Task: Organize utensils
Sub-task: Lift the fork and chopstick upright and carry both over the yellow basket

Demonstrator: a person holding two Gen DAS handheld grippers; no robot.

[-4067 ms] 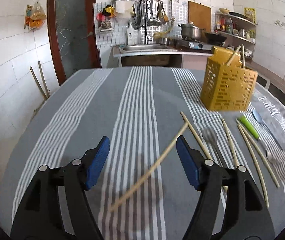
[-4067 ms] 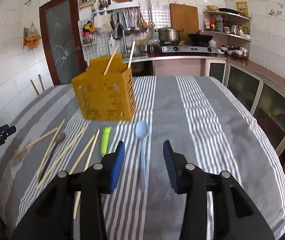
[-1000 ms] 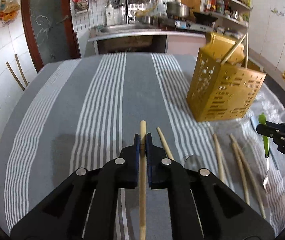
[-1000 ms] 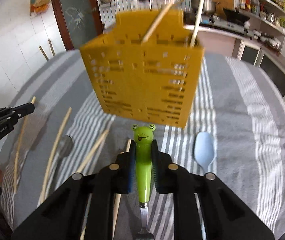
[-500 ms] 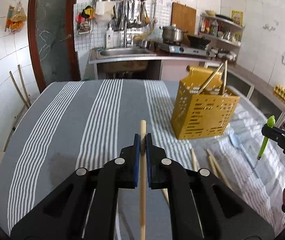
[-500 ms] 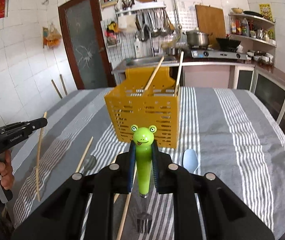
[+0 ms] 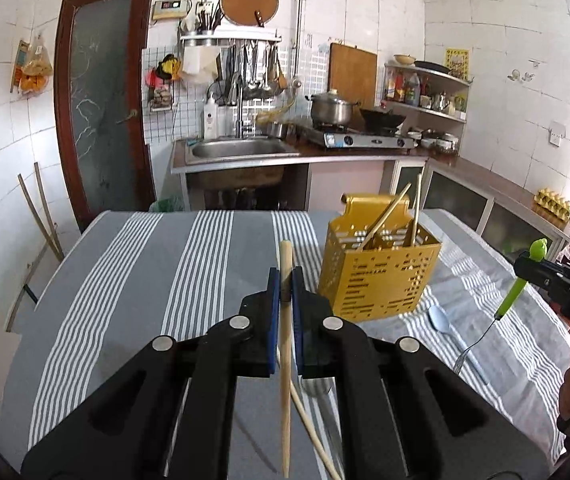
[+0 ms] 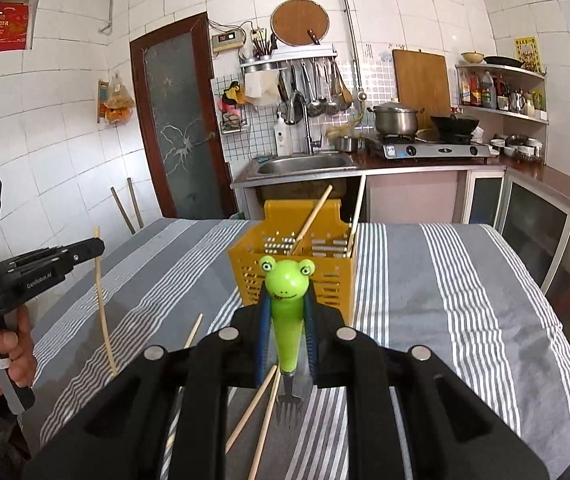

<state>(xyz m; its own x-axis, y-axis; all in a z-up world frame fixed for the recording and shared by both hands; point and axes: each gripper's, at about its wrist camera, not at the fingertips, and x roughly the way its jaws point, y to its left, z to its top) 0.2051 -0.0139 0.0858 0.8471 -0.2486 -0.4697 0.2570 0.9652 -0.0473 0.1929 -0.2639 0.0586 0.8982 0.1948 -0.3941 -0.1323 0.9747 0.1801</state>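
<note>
Left gripper pinches a chopstick, right gripper a frog-handled fork, both lifted at frame centre, probably for the yellow caddy.

Left gripper clamped on a chopstick, held above the striped tablecloth. Yellow utensil basket ahead to the right, two chopsticks leaning inside. At far right, right gripper gripping a green-handled fork, tines down, over a blue spoon.
</note>
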